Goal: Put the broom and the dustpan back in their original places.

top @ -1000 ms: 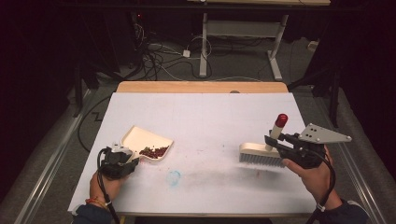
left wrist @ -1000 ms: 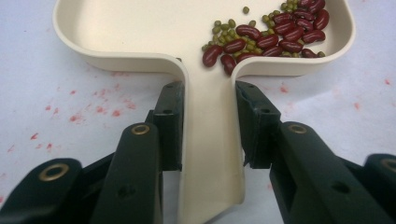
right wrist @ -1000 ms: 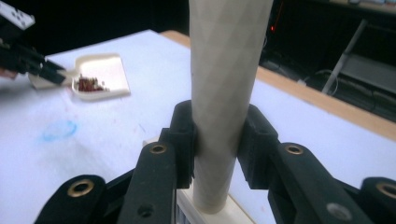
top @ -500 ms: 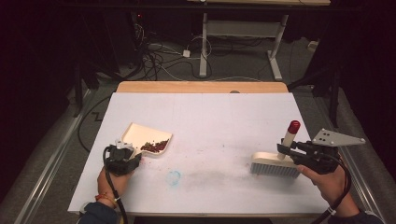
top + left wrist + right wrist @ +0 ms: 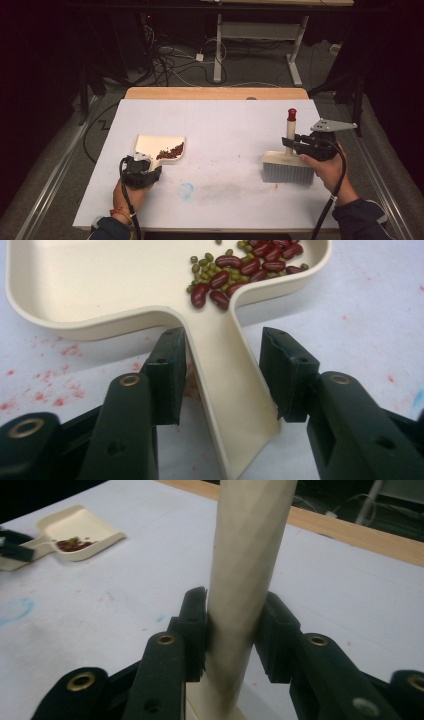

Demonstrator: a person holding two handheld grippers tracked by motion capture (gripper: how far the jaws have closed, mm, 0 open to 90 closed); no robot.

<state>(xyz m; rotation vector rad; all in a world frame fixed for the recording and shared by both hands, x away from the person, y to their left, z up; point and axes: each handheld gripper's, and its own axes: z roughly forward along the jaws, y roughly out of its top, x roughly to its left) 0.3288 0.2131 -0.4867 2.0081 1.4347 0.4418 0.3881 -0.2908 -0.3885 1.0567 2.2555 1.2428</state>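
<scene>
**Left jaws released around the dustpan handle; right jaws clamped on the brush handle**

My left gripper [image 5: 222,377] has its jaws apart. They have just been opening, and the flat handle of the cream dustpan [image 5: 100,285] lies between them. The left pad stands just beside one handle edge; a clear gap separates the right pad from the other edge. Neither pad presses on the handle. The dustpan rests flat on the white table cover [image 5: 370,305]. A small heap of red and green beans [image 5: 240,270] lies in the tray near the point where the handle joins it. Faint red specks mark the cover on both sides of the handle.

My right gripper [image 5: 235,630] has its jaws clamped on the handle of the brush [image 5: 245,555], one pad on each side of the cream shaft. The shaft stands nearly upright between the pads.

In the high view, my left gripper [image 5: 141,169] sits at the near left of the table [image 5: 215,93], with the dustpan [image 5: 150,145] just beyond it. My right gripper [image 5: 300,145] holds the brush [image 5: 287,170] at the near right, bristles down on the cover, red handle tip uppermost. Brush and dustpan are well apart. A light blue ring mark [image 5: 186,190] and a grey smear lie on the cover between them.
</scene>
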